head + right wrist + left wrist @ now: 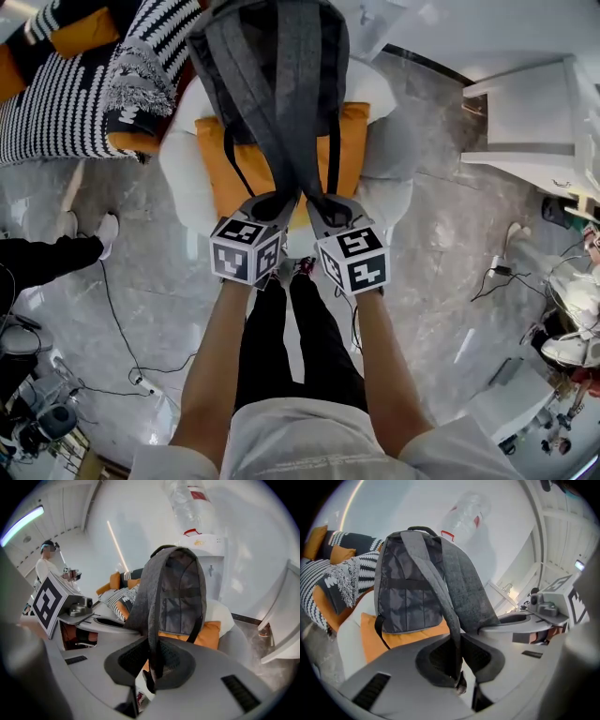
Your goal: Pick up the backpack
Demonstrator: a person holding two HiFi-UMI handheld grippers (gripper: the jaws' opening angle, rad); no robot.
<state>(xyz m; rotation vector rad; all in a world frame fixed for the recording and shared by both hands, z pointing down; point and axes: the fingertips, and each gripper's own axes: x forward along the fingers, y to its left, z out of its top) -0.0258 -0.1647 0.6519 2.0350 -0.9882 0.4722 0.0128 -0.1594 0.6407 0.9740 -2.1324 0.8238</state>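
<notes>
While nearly closed, left claw (457, 667), right claw (152, 663) on backpack straps (443, 602).

The backpack (272, 56) is matt grey woven cloth. Its straps (281, 141) have a rougher, heathered weave, and its back panel (408, 597) is smoother with a faint sheen. The left gripper (270, 204) and right gripper (328, 208) look like matt grey plastic, with black ribbed pads (437, 659). The orange cushion (214, 169) is matt cloth. The grey floor (441, 244) is glossy and stone-like.

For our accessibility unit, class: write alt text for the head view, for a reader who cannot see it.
Seen from above, the left tool and right tool each grip a grey strap of a dark backpack, over an orange cushion on a white seat.
</notes>
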